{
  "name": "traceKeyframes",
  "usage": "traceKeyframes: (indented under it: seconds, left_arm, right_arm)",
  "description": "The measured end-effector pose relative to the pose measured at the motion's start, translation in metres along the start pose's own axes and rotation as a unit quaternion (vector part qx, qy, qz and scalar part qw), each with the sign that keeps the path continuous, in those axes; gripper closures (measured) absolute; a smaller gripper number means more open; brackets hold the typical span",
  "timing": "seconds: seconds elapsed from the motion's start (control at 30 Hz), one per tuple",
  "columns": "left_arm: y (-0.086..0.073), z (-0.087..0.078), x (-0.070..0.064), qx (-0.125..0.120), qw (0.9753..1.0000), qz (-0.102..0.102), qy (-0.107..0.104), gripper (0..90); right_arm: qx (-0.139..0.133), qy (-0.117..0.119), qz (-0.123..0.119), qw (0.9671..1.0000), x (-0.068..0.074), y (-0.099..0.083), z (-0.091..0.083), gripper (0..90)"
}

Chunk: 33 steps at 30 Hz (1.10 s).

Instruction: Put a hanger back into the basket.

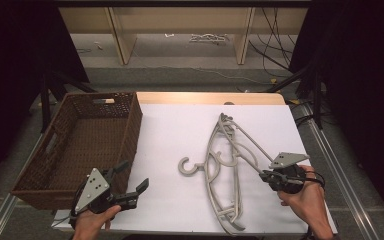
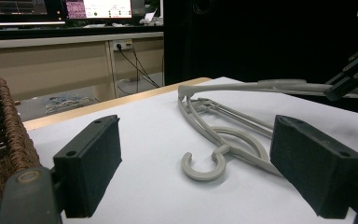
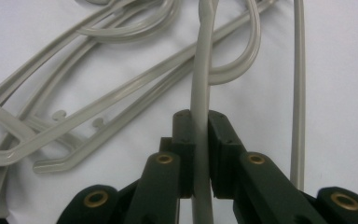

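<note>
A: Which gripper holds a hanger, and where?

B: The right gripper (image 1: pixel 270 176), at about 4 o'clock on the white table (image 1: pixel 180 125), has its jaws pinched onto one bar of the top hanger (image 3: pixel 201 93); the bar runs straight up between the two pads.

A: Where does the pile lie?

B: The grey hangers (image 1: pixel 225 170) lie centre-right, long axis from 12 toward 6 o'clock, one hook (image 1: pixel 187 167) pointing to 9 o'clock.

A: And the other gripper?

B: The left gripper (image 1: pixel 130 187), at 7 o'clock, stands wide apart and empty, facing the hook (image 2: pixel 205 165). The wicker basket (image 1: pixel 75 145) sits at 9 o'clock, just beside it. Likely the held hanger must travel leftward, across the pile.
</note>
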<state>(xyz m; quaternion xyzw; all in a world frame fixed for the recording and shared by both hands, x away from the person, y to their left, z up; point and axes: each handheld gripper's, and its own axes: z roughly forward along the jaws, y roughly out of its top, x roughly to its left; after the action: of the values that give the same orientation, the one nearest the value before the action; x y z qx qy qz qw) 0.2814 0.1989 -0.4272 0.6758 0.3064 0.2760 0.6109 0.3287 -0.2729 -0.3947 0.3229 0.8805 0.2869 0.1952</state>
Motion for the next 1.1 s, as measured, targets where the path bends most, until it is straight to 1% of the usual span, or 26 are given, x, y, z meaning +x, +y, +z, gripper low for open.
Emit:
traceKeyframes:
  seconds: [0.07, 0.1, 0.13, 0.2, 0.27, 0.33, 0.37, 0.4, 0.5, 0.53, 0.57, 0.6, 0.63, 0.67, 0.7, 0.77, 0.8, 0.83, 0.87, 0.9, 0.93, 0.97, 1.0, 1.03, 1.07, 1.1]
  left_arm:
    - [0.000, 0.001, -0.001, -0.001, 1.0000, 0.001, -0.002, 16.0]
    - [0.000, 0.002, -0.001, 0.003, 1.0000, 0.007, -0.004, 16.0]
    - [0.000, 0.002, -0.001, 0.003, 1.0000, 0.007, -0.004, 16.0]
    - [0.001, 0.002, -0.002, 0.000, 1.0000, 0.004, -0.003, 16.0]
    - [0.002, 0.003, -0.003, -0.002, 1.0000, 0.009, -0.005, 16.0]
    - [0.005, 0.007, -0.006, 0.010, 0.9996, 0.017, -0.019, 15.9]
    - [0.005, 0.007, -0.006, 0.010, 0.9996, 0.017, -0.019, 15.9]
    - [0.007, 0.010, -0.008, 0.016, 0.9994, 0.021, -0.022, 15.9]
    - [0.016, 0.019, -0.016, 0.042, 0.9974, 0.053, -0.026, 16.9]
    - [0.018, 0.021, -0.019, 0.056, 0.9963, 0.058, -0.028, 16.9]
    - [0.024, 0.030, -0.024, 0.073, 0.9928, 0.086, -0.039, 16.9]
    - [0.024, 0.030, -0.024, 0.073, 0.9928, 0.086, -0.039, 16.9]
    - [0.026, 0.035, -0.025, 0.080, 0.9914, 0.096, -0.041, 16.9]
    - [0.030, 0.045, -0.028, 0.097, 0.9882, 0.105, -0.054, 16.9]
    - [0.031, 0.051, -0.028, 0.106, 0.9864, 0.108, -0.063, 16.9]
    - [0.032, 0.056, -0.028, 0.111, 0.9855, 0.109, -0.067, 17.0]
    - [0.032, 0.061, -0.028, 0.114, 0.9838, 0.121, -0.068, 17.2]
    - [0.032, 0.073, -0.028, 0.123, 0.9804, 0.133, -0.077, 18.0]
    - [0.032, 0.073, -0.028, 0.123, 0.9804, 0.133, -0.077, 18.3]
    - [0.033, 0.077, -0.029, 0.129, 0.9786, 0.134, -0.088, 19.6]
    - [0.034, 0.082, -0.029, 0.130, 0.9779, 0.138, -0.089, 19.6]
    - [0.036, 0.088, -0.032, 0.130, 0.9747, 0.153, -0.098, 22.7]
    - [0.037, 0.090, -0.033, 0.135, 0.9721, 0.163, -0.101, 23.8]
    - [0.037, 0.090, -0.033, 0.135, 0.9721, 0.163, -0.101, 24.1]
    - [0.039, 0.091, -0.033, 0.138, 0.9671, 0.185, -0.107, 24.1]
    - [0.039, 0.092, -0.034, 0.143, 0.9657, 0.184, -0.115, 24.4]
  right_arm:
    - [-0.009, 0.007, -0.002, 0.9999, 0.000, 0.001, -0.002, 83.3]
    - [-0.011, 0.003, 0.010, 0.9999, 0.004, 0.006, -0.008, 83.3]
    - [-0.022, 0.004, -0.011, 0.9997, 0.002, 0.008, -0.009, 83.3]
    - [-0.029, 0.003, -0.008, 0.9995, 0.003, 0.009, -0.011, 83.3]
    - [-0.032, 0.008, 0.003, 0.9994, 0.006, 0.010, -0.015, 83.3]
    - [-0.038, 0.013, -0.008, 0.9992, 0.009, 0.014, -0.017, 83.3]
    - [-0.039, 0.018, -0.011, 0.9990, 0.011, 0.016, -0.017, 83.3]
    - [-0.039, 0.018, -0.011, 0.9990, 0.011, 0.016, -0.017, 83.3]
    - [-0.042, 0.033, -0.026, 0.9982, 0.019, 0.021, -0.016, 83.3]
    - [-0.042, 0.033, -0.026, 0.9982, 0.019, 0.021, -0.016, 83.3]
    - [-0.045, 0.041, -0.032, 0.9976, 0.023, 0.023, -0.016, 83.3]
    - [-0.045, 0.041, -0.032, 0.9976, 0.023, 0.023, -0.016, 83.3]
    - [-0.042, 0.048, -0.038, 0.9972, 0.025, 0.025, -0.017, 83.3]
    - [-0.050, 0.051, -0.046, 0.9964, 0.030, 0.026, -0.015, 83.3]
    - [-0.039, 0.061, -0.054, 0.9959, 0.031, 0.028, -0.016, 83.3]
    - [-0.040, 0.065, -0.056, 0.9955, 0.034, 0.029, -0.016, 83.3]
    - [-0.046, 0.064, -0.059, 0.9951, 0.036, 0.030, -0.015, 83.3]
    - [-0.045, 0.072, -0.067, 0.9941, 0.040, 0.032, -0.016, 83.3]
    - [-0.045, 0.072, -0.067, 0.9941, 0.040, 0.032, -0.016, 83.3]
    - [-0.047, 0.083, -0.075, 0.9926, 0.045, 0.035, -0.016, 83.3]
    - [-0.047, 0.083, -0.075, 0.9926, 0.045, 0.035, -0.016, 83.3]
    - [-0.046, 0.094, -0.081, 0.9912, 0.049, 0.036, -0.016, 83.3]
    - [-0.047, 0.094, -0.085, 0.9908, 0.050, 0.037, -0.015, 83.3]
    - [-0.047, 0.094, -0.085, 0.9908, 0.050, 0.037, -0.015, 83.3]
    - [-0.045, 0.099, -0.087, 0.9902, 0.052, 0.037, -0.014, 83.3]
    - [-0.042, 0.106, -0.093, 0.9890, 0.056, 0.039, -0.014, 83.3]
